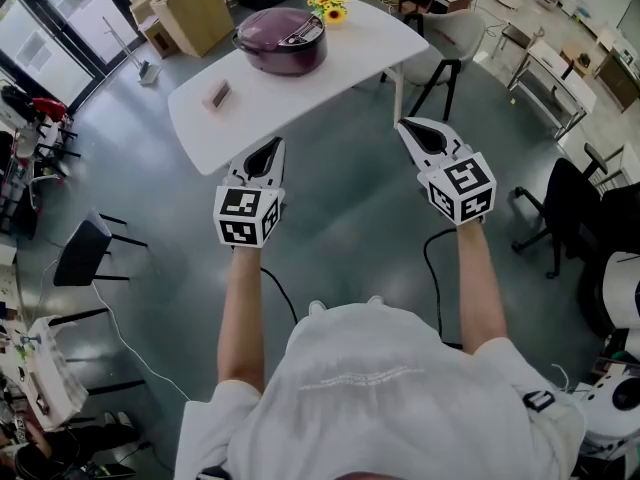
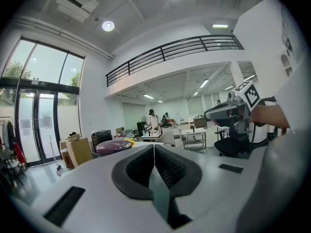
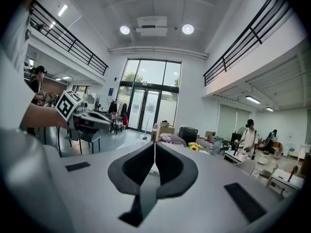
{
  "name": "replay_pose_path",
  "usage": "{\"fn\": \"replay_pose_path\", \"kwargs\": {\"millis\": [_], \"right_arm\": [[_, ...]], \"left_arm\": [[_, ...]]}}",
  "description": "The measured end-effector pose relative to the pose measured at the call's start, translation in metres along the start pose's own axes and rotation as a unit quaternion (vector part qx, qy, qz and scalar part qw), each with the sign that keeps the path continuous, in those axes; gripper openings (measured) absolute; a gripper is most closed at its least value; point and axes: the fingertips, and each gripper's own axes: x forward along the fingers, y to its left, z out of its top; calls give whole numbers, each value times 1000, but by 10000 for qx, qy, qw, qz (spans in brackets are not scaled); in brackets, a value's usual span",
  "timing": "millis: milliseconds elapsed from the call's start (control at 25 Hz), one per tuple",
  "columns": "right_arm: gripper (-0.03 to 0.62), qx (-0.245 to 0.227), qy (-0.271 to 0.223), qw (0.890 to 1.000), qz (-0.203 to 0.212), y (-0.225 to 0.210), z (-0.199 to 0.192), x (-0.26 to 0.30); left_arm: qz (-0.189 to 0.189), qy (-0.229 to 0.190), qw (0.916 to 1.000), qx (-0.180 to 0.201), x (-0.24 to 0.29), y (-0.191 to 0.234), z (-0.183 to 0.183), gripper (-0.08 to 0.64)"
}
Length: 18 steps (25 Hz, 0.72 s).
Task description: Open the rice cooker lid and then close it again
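1. The rice cooker (image 1: 282,40) is found on the white surface (image 1: 300,93), towards its far edge, with its lid down. Yellow flowers (image 1: 328,8) are noted just beside it at that edge.
2. The left claw (image 1: 275,148) is pressed together with nothing between its jaws, as confirmed in the left gripper view (image 2: 154,145).
3. The right claw (image 1: 408,126) is likewise pressed together and empty, as confirmed in the right gripper view (image 3: 155,143).
4. Both claws are held over the floor, short of the surface's near edge and well apart from the cooker, which lies ahead of them and is not touched.
5. In the head view the left claw is judged the nearer, almost in line with the cooker; the right claw stands off towards the surface's right end.
6. Both forearms are extended forward, side by side, with the claws pointed almost level and the marker cubes uppermost.
7. The opening step is judged not yet begun.
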Motion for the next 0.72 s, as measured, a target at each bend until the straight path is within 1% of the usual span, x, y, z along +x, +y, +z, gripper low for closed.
{"fn": "replay_pose_path", "kwargs": {"millis": [120,200,240,280,320,440,560,720], "right_arm": [[28,1,-91,9999,62,-8,0,-5],[31,20,-166,9997,166,-12,-1,-9],[50,36,-188,9996,221,-14,-1,-10],[112,52,-188,9994,279,-16,-3,-12],[152,69,-165,9992,349,-18,-4,-13],[229,107,-49,9982,584,-20,-10,-16],[232,180,-74,9972,728,-24,-14,-21],[229,469,-175,9948,883,-33,-16,-30]], "left_arm": [[75,-33,10000,23,4,-6,2,18],[112,-23,9999,37,8,-12,1,40],[129,-9,9999,38,10,-15,1,82],[146,13,9999,38,11,-19,1,113],[166,36,9998,41,12,-22,1,131],[259,94,9996,59,14,-29,2,133],[377,165,9991,61,14,-38,2,133],[482,279,9984,56,17,-50,1,133]]}}
